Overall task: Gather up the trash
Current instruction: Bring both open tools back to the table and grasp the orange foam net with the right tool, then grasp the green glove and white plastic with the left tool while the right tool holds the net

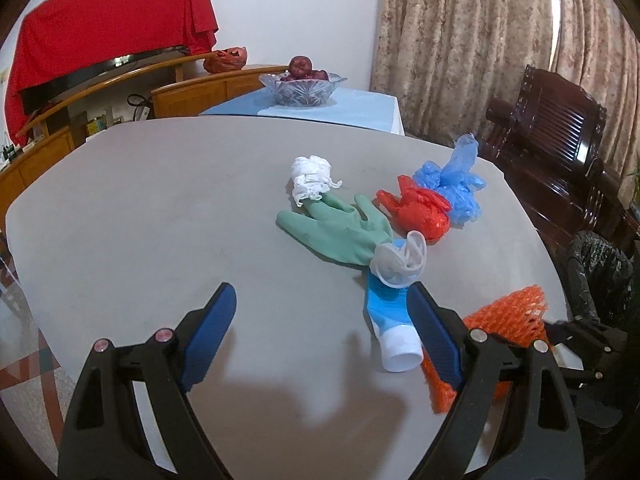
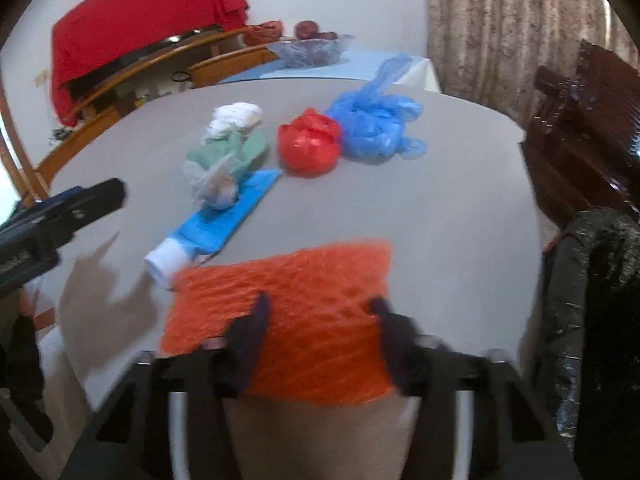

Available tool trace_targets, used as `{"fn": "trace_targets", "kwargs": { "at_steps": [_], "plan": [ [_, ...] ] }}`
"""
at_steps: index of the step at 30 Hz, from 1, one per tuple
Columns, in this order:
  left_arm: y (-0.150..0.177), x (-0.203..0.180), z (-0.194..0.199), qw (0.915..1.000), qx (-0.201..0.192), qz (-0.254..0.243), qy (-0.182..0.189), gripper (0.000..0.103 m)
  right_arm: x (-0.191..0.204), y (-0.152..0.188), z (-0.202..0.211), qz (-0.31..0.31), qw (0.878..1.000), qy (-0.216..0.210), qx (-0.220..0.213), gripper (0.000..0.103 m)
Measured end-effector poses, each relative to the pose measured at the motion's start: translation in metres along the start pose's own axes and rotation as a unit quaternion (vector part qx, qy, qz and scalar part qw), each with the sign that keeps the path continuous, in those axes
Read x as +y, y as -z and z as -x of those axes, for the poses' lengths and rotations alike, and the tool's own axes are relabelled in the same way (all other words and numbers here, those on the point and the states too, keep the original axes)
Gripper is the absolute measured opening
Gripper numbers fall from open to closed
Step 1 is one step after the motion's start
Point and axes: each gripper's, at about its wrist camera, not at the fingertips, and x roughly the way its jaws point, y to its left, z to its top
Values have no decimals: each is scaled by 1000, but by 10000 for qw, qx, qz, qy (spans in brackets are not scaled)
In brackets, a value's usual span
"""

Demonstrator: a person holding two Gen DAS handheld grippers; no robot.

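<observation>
Left wrist view. Left gripper (image 1: 322, 294): jaws spread wide, holding nothing, above the grey table (image 1: 140, 220).
- One blue-and-white tube (image 1: 390, 320): long axis runs near-to-far, white cap toward the camera, flat end under a crumpled clear plastic cup (image 1: 400, 260).
- One green rubber glove (image 1: 340, 228): lies flat, fingers pointing left and away, cuff at the clear plastic cup.
- One white crumpled tissue (image 1: 312, 178), touching the glove's fingers.
- One red plastic bag (image 1: 420, 212), bunched; one blue plastic bag (image 1: 456, 184) just behind it, touching.
- One orange foam net (image 1: 504, 320), at the near right table edge.
- Black-lined trash bin (image 1: 596, 268), off the table's right edge; contents not visible.
- One glass bowl (image 1: 302, 88) on a farther table, holding dark red fruit.

Right wrist view (blurred). Right gripper (image 2: 320, 308): jaws apart, the net lying between the fingers; grip cannot be judged.
- The net's long axis runs left-right.
- The tube's cap points near-left.
- The bin stands at the right edge.
</observation>
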Motion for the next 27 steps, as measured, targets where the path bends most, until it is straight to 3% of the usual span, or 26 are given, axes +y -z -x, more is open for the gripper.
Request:
{"fn": "trace_targets", "kwargs": {
  "at_steps": [3,6,19,27],
  "plan": [
    [0,-3,1,10000,2,-22,7,84,7,-2,2,123,9999,-105,5,22],
    [-2,-6,2,10000,6,-21,27,85,6,-9,9,61,9998,-187,-63,20],
    [-20,-24,-11,9998,-47,-57,175,84,-30,-56,31,-286,9972,140,-683,20],
    [-29,-43,-52,9993,244,-5,300,74,-43,-60,27,-401,9964,193,-728,20]
  ]
}}
